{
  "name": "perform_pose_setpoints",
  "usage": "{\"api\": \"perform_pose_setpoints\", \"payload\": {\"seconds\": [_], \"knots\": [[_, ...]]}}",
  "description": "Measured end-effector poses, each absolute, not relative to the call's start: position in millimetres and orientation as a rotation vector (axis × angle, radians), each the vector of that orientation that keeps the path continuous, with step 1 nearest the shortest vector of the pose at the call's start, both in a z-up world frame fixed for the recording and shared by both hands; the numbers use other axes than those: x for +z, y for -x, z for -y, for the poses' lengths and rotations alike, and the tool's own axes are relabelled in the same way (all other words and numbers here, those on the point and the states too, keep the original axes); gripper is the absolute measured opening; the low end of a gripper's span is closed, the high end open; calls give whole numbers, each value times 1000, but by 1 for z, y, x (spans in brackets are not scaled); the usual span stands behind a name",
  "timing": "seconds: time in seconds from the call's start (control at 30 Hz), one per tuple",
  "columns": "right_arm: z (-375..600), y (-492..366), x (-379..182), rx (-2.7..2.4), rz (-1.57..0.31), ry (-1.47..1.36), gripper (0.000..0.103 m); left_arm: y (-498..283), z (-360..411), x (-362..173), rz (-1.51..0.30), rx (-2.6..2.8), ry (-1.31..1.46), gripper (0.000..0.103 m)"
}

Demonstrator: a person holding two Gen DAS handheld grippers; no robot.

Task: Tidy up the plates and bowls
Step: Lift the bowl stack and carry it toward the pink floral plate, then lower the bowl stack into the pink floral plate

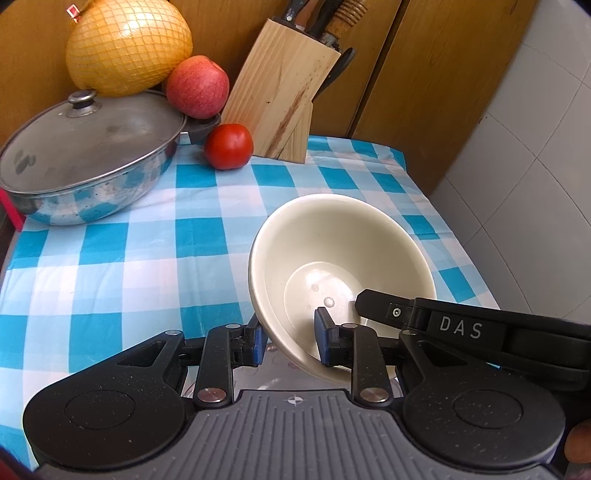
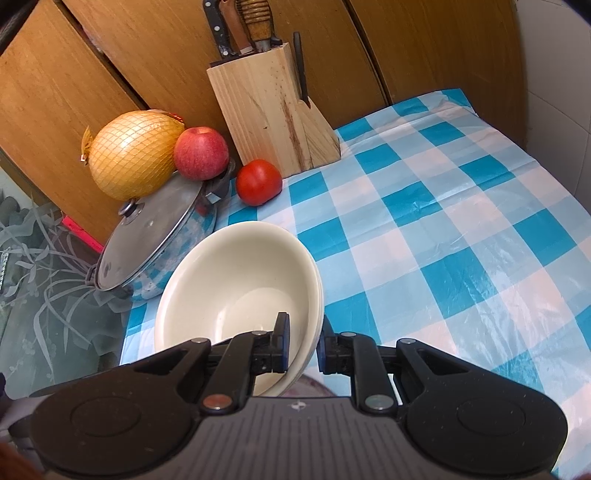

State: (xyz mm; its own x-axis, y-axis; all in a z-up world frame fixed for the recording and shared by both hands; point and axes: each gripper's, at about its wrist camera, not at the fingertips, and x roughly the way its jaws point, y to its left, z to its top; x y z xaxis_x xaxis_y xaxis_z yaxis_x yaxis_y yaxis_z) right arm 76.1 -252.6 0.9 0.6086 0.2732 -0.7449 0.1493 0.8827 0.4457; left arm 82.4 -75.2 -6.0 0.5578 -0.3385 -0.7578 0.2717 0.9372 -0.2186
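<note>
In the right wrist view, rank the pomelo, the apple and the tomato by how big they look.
1. pomelo, clearly largest
2. apple
3. tomato, only slightly smaller than the apple

Down behind the left gripper's own grey ribbed housing [image 1: 291, 428], the near lower wall of the tilted cream ceramic bowl [image 1: 343, 251] is lost from sight, and a blurred pale shape just under that rim can't be identified. In the right wrist view, the cream stacked bowls [image 2: 236, 280] show two or three layered rim edges beside the right-hand finger, the exact count unclear, and a greyish-purple rounded surface [image 2: 310, 386] below them is mostly covered by the tool body. Far ahead, the dark knife handles [image 2: 240, 26] in the pale wooden knife block [image 2: 269, 110] are cut off by the top edge, and the lidded steel pot [image 1: 85, 162] runs off the left edge in the left wrist view.
</note>
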Motion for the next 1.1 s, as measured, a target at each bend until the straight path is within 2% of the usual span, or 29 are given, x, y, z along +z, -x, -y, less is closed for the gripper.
{"api": "perform_pose_setpoints", "payload": {"seconds": [1.1], "knots": [[220, 14, -4, 106, -985, -471, 17, 5, 43, -19, -971, -375, 97, 35]]}}
